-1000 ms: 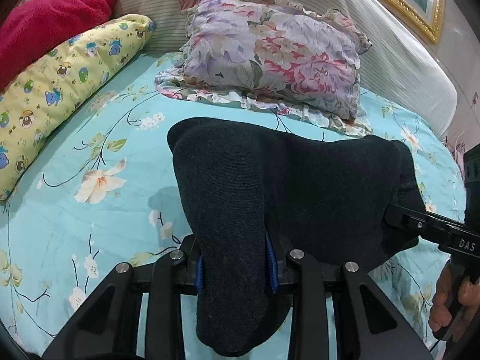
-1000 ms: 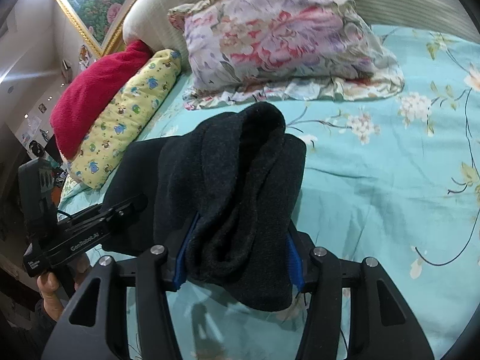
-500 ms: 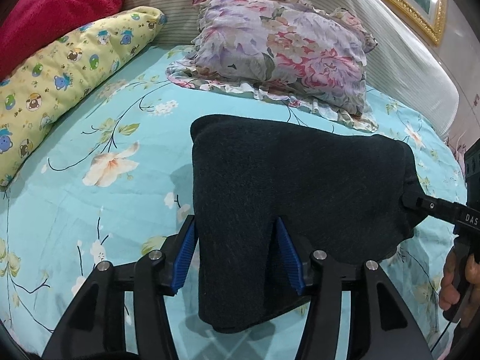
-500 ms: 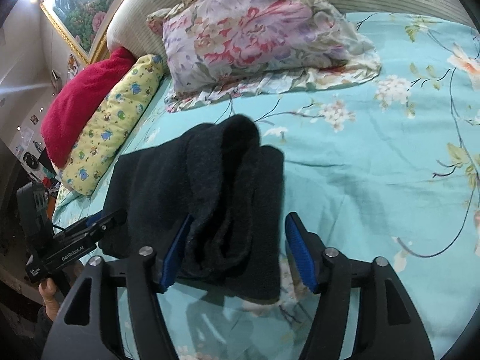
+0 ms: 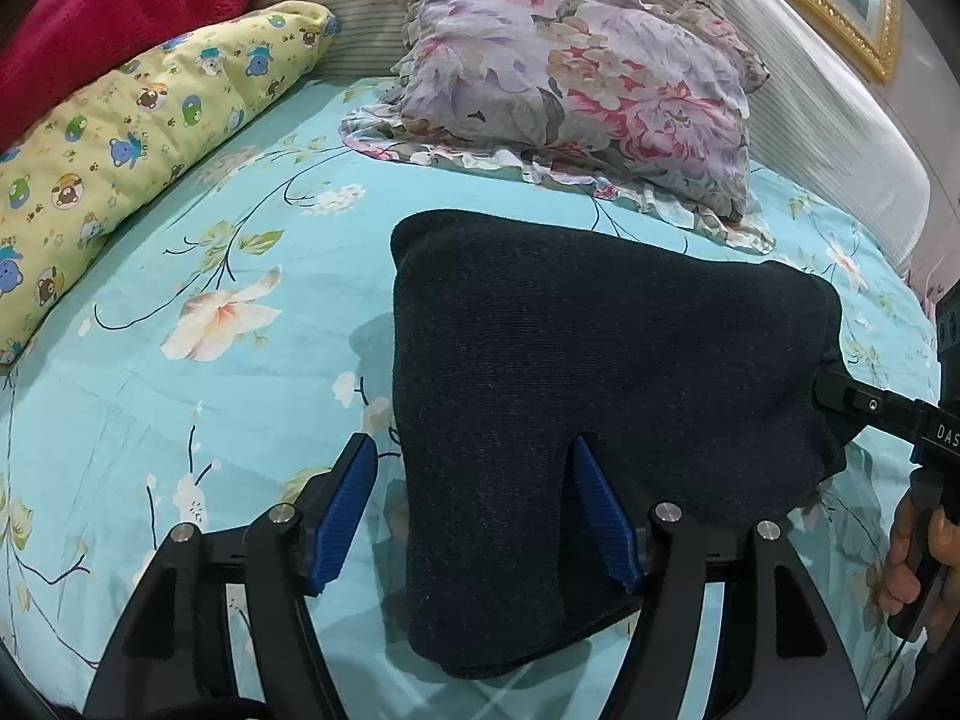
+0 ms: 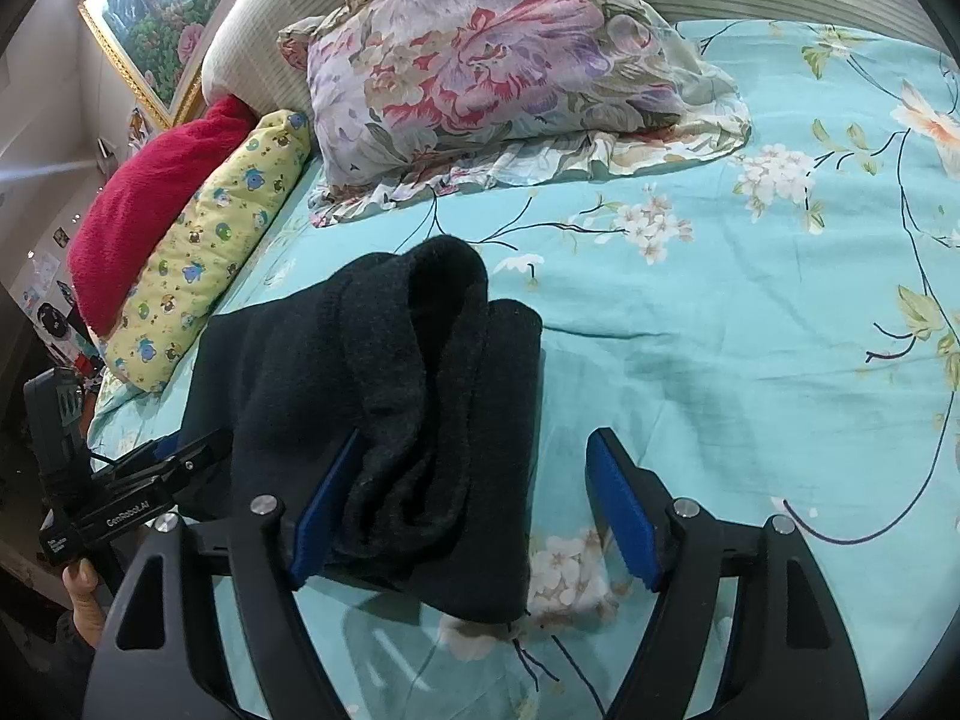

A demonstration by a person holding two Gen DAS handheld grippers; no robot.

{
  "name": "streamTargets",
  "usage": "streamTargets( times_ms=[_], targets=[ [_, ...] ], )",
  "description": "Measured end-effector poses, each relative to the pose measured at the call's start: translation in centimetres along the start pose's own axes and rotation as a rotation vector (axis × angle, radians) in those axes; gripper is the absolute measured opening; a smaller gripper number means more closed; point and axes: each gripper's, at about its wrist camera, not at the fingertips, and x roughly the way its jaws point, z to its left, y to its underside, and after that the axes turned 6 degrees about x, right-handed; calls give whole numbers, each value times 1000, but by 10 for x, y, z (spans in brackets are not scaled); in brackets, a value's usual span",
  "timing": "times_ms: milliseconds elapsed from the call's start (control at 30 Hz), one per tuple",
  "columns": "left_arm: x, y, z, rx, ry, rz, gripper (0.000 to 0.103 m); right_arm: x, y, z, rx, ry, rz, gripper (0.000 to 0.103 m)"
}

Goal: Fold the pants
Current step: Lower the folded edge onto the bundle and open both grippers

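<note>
The dark knit pants (image 5: 600,372) lie folded into a thick bundle on the turquoise floral bed sheet (image 5: 180,390). My left gripper (image 5: 474,510) is open, its blue pads spread on either side of the bundle's near left end. My right gripper (image 6: 474,504) is open too, its blue pads apart around the bundle's other end (image 6: 420,408), where rolled layers of cloth show. The right gripper's finger (image 5: 870,408) shows at the right edge of the left wrist view. The left gripper's finger (image 6: 150,480) shows at the left of the right wrist view.
A floral ruffled pillow (image 5: 576,90) lies behind the pants by the striped headboard (image 5: 840,138). A yellow cartoon-print bolster (image 5: 150,114) and a red plush blanket (image 5: 90,24) lie along the left. Open sheet (image 6: 750,360) stretches to the right of the pants.
Both grippers have opened and let go of the pants, which now rest flat on the sheet. Both grippers have drawn back slightly.
</note>
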Motion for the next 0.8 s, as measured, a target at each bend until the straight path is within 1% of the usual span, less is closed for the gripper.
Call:
streamTargets(
  times_ms=[167, 200, 233, 267, 467, 633, 700, 800],
  targets=[
    [-5, 0, -1, 2, -13, 5, 72, 0, -1, 2, -1, 10, 3, 76],
    [-8, 1, -3, 11, -22, 5, 75, -1, -1, 3, 2, 11, 4, 77],
    [-10, 2, -5, 18, -31, 7, 81, -3, -1, 4, 3, 14, 5, 77],
    [-11, 4, -6, 24, -39, 10, 81, -3, -1, 5, 2, 19, 7, 77],
    [-25, 14, -11, 47, -56, -2, 81, -14, 4, 20, -27, 7, 19, 78],
    [-35, 20, -11, 46, -64, -10, 81, -23, 12, 37, -88, -7, 18, 81],
    [-40, 21, -12, 47, -67, -13, 81, -27, 15, 43, -103, -15, 14, 87],
    [-44, 23, -12, 47, -71, -15, 82, -35, 20, 50, -126, -21, 0, 88]
  ],
)
